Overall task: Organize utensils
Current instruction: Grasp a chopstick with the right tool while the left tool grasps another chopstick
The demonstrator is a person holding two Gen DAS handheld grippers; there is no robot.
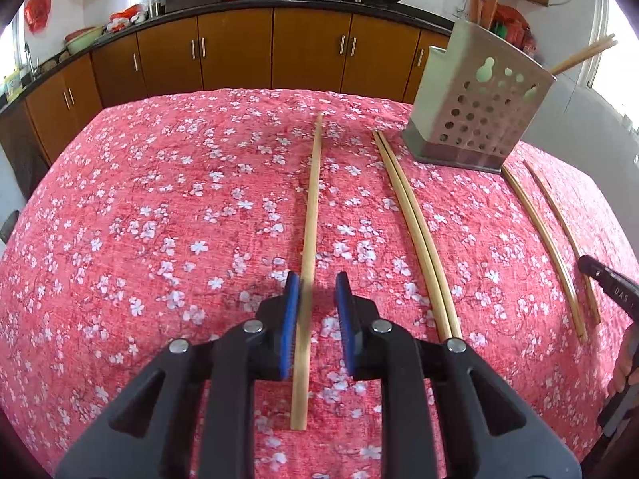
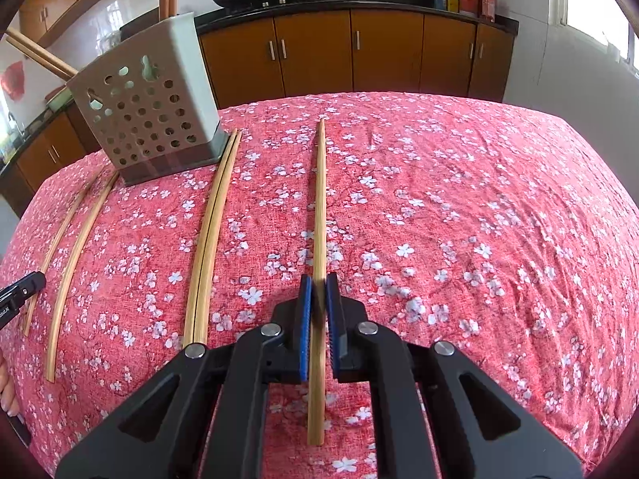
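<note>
Chopstick point(image 1: 309, 239) loose between parted left gripper point(image 1: 317, 293) pads, right gripper point(image 2: 318, 293) clamping another chopstick point(image 2: 320, 207).

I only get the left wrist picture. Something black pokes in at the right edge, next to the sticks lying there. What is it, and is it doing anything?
Observer: That is the right gripper. In its own camera view, its fingers are shut on a single chopstick, which runs straight out between them.
Operator: Has that stick reached the metal box with the holes?
Observer: No. It points out over the pink cloth, to the right of the holder. A pair of chopsticks lies on the cloth between the two. I cannot tell whether the gripped one is lifted clear of the cloth.
</note>
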